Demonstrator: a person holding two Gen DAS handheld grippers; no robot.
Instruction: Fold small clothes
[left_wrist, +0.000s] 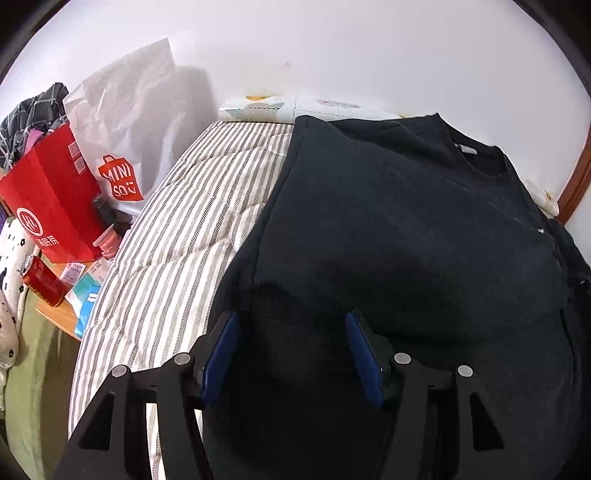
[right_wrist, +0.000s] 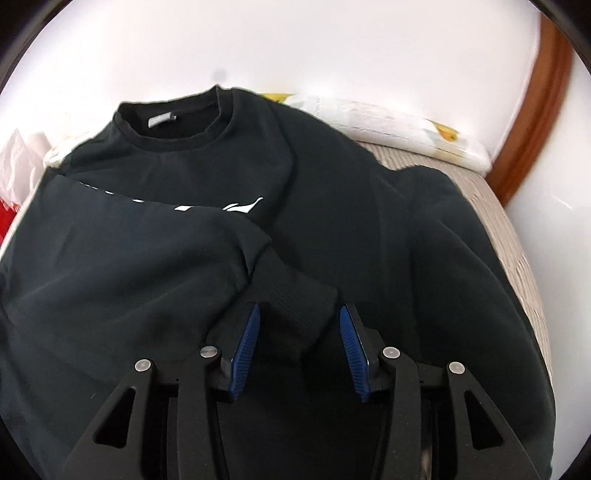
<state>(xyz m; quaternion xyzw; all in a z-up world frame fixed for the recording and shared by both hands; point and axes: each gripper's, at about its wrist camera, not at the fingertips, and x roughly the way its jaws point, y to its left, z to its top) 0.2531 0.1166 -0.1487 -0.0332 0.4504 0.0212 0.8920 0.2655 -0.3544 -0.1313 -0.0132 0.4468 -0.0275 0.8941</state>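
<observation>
Hovering with blue pads spread wide, the left gripper (left_wrist: 291, 325) hangs over the black sweatshirt (left_wrist: 406, 221); the right gripper (right_wrist: 299, 317), jaws likewise apart, straddles its ribbed cuff (right_wrist: 295, 306); the sweatshirt lies on the striped bed (left_wrist: 177, 236), collar (right_wrist: 177, 122) toward the wall.

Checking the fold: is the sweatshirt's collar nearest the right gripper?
No, the collar lies at the far end of the sweatshirt, and a ribbed cuff sits by the right gripper.
</observation>
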